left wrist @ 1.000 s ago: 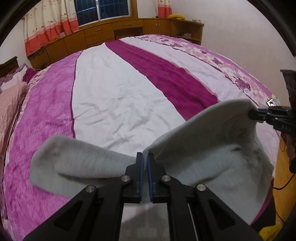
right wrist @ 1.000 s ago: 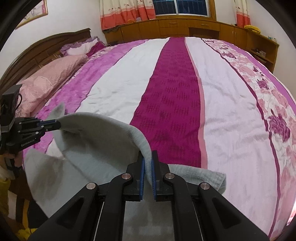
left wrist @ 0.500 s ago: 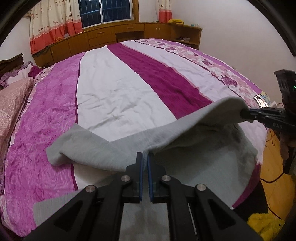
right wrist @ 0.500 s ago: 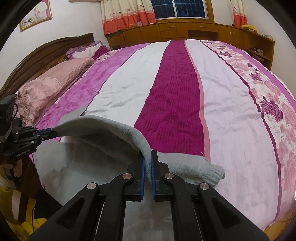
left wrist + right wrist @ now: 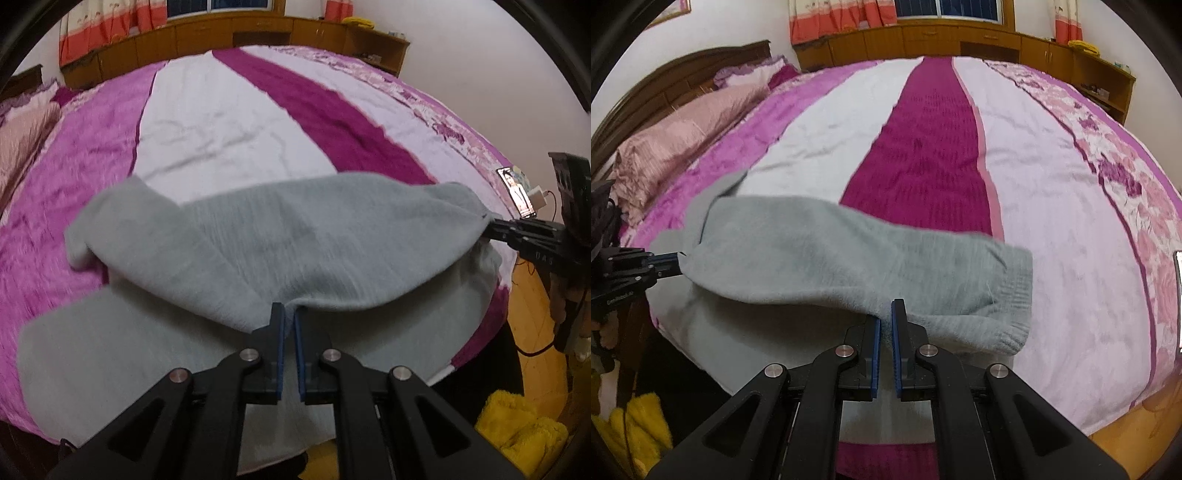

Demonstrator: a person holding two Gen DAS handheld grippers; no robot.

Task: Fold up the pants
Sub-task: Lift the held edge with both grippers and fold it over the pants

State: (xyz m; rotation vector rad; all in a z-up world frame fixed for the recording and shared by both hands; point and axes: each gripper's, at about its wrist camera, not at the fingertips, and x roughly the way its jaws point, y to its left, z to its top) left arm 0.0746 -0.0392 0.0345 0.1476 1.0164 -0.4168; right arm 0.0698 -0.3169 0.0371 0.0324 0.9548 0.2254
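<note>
While the left gripper [image 5: 289,314] pinches a fold of the grey pants [image 5: 295,243], the doubled cloth spreads ahead of its tips across the bed [image 5: 229,110], with the right gripper [image 5: 496,227] clamping the far right corner. In the right view, the right gripper [image 5: 885,314] pinches the near edge, the pants [image 5: 849,258] lying just beyond its 2 fingers.

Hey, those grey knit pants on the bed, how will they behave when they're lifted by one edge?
Probably floppy: the grey knit pants sag between the left gripper and right gripper, both shut on the edge. Likely light, since pinches at two points hold the edge up. The fuzzy knit should cling to the striped bedspread rather than slide.
</note>
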